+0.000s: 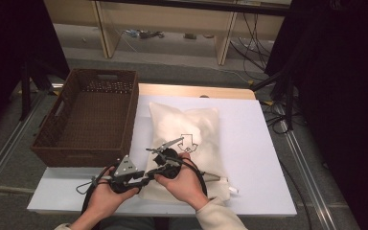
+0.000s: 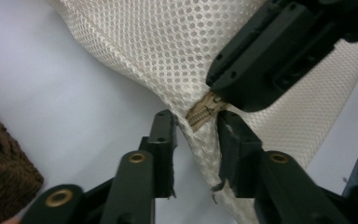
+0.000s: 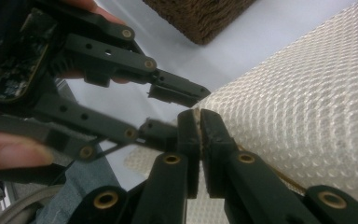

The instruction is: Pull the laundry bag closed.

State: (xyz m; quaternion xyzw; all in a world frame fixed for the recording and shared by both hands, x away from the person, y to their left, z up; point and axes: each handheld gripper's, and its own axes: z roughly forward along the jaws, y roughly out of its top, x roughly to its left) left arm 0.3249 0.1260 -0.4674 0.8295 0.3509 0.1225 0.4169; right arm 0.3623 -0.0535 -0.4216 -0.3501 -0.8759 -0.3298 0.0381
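A cream mesh bag (image 1: 187,129) lies on the white table (image 1: 251,143). Both grippers meet at its near left corner. My right gripper (image 3: 198,123) is shut on the tan zipper end (image 2: 204,111) at that corner, and a thin strip of it shows between the pressed pads. My left gripper (image 2: 196,135) has the bag's corner (image 2: 200,144) between its jaws. The mesh lies against one pad and a sliver of table shows beside the other, so it stands open. In the high view the left gripper (image 1: 146,181) and right gripper (image 1: 154,170) almost touch.
A brown wicker basket (image 1: 76,158) stands on the left of the table, close to the bag's left edge. A person's hands hold the grippers at the table's near edge. Cables trail on the floor at the right.
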